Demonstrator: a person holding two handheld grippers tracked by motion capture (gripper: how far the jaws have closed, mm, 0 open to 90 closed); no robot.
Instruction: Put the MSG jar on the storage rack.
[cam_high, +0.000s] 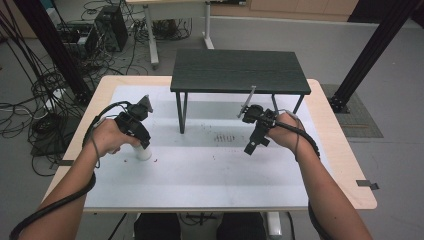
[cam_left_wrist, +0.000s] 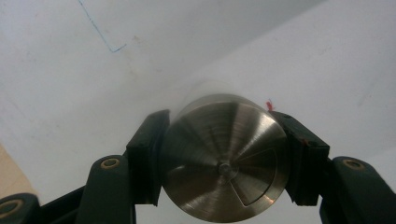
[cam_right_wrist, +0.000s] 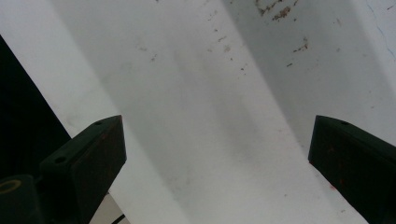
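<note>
Lab, floor cables (cam_high: 30, 100), black frame posts (cam_high: 55, 47)

My left gripper (cam_high: 141, 145) points down, its jaws clamped on a white, metal-topped cylinder (cam_left_wrist: 226, 158). My right gripper (cam_high: 254, 142) hangs tilted downward, jaws spread wide apart. Both my forearms reach forward.

Left claw (cam_high: 141, 141): black body, grey three-cornered plate on top, black cable trailing back along the forearm. In the left gripper view its two jaws are black with thick rectangular pads (cam_left_wrist: 148, 156) and brass-coloured pivot bushings. Right claw (cam_high: 256, 140): black, with a grey plate and a black cable looping over the wrist. Its pads (cam_right_wrist: 100, 151) show small screw holes and reddish smears. Both forearms bare; no sleeves visible.
</note>
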